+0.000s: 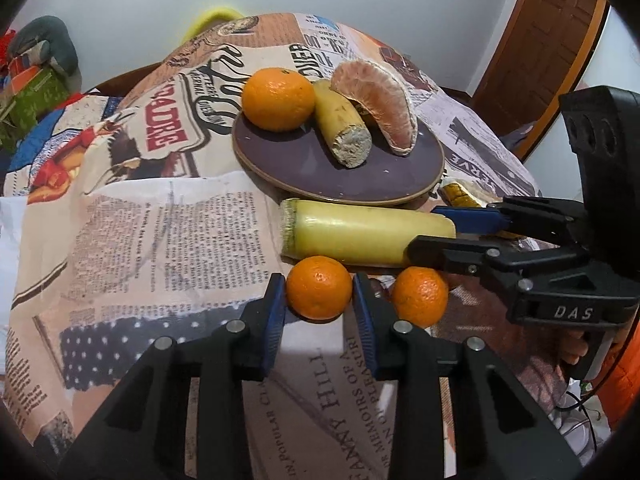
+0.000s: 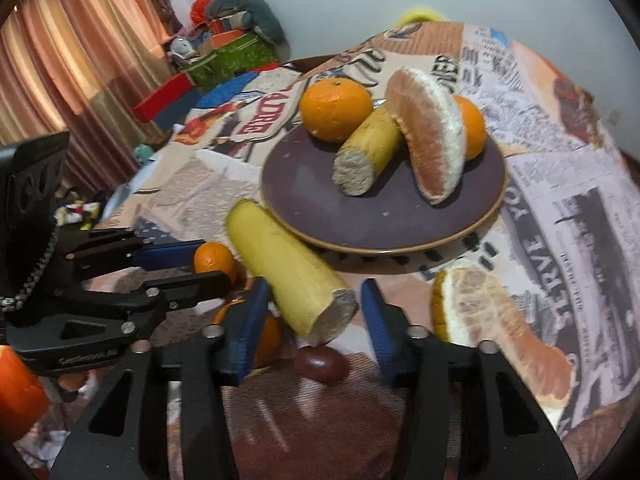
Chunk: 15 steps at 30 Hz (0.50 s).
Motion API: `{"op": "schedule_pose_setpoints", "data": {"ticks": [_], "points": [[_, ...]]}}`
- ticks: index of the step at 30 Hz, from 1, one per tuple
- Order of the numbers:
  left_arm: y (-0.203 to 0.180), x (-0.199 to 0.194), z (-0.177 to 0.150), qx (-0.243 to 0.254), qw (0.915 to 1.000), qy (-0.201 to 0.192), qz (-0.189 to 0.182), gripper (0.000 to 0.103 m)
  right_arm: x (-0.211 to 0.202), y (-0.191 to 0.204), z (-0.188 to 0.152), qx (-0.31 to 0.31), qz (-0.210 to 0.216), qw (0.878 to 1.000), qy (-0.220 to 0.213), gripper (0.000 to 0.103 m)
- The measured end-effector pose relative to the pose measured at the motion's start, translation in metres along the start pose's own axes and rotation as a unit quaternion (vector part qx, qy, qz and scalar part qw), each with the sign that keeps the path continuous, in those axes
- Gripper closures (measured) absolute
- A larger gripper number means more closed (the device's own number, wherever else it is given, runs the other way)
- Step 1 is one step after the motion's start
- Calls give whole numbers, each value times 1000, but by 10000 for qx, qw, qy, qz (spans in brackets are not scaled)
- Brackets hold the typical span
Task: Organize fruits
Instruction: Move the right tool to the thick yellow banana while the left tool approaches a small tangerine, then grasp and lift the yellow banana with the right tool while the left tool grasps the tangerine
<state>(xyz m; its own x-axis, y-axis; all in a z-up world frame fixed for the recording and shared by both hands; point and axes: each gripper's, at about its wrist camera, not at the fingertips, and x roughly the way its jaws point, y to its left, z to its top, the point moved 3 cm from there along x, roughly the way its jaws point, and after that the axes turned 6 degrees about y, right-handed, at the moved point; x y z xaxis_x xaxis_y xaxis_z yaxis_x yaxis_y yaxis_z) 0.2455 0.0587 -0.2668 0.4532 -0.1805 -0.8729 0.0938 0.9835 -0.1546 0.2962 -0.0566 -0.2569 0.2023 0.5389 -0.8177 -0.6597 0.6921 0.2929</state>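
Blue pads of the left gripper [image 1: 319, 292] sit either side of a small orange [image 1: 319, 287], looks like touching both sides, so prob. pinching it or just about to; contact can't be fully confirmed. A second small orange [image 1: 420, 296] lies just beside it on the newspaper-print cloth [image 1: 160, 232], w/ the long banana piece [image 1: 366, 236] right behind both, near the plate [image 1: 384, 184].

Right gripper [image 2: 310, 304] has its fingers spread around the cut end of that banana piece [image 2: 292, 272], pads close to it but a gap shows on each side, so not gripping yet. A dark round fruit [image 2: 322, 364], maybe a date or grape, sits below the banana end, between the fingers. A peeled pomelo segment [image 2: 500, 320] lies just beside, off the plate.

Plate [image 2: 320, 184] already holds an orange [image 2: 336, 110], a short banana piece [image 2: 368, 152] and a pomelo wedge [image 2: 432, 136] leaning on it, plus another orange [image 2: 474, 126] behind. Wedge leans on the banana prob. because it can't stand alone.

Judgement: plate is the collecting spot; loose fruit on the cloth is what's left. Both grippers approach low & level, likely so round fruit won't roll away.
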Motion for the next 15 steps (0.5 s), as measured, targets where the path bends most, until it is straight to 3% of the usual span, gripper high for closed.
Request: {"op": "schedule_pose_setpoints", "data": {"ticks": [7, 15], "points": [[9, -14, -5, -145, 9998, -96, 35, 69, -7, 6, -6, -11, 32, 9999, -117, 67], [4, -36, -11, -133, 9996, -255, 39, 69, -40, 13, -17, -127, -292, 9990, -323, 72]]}}
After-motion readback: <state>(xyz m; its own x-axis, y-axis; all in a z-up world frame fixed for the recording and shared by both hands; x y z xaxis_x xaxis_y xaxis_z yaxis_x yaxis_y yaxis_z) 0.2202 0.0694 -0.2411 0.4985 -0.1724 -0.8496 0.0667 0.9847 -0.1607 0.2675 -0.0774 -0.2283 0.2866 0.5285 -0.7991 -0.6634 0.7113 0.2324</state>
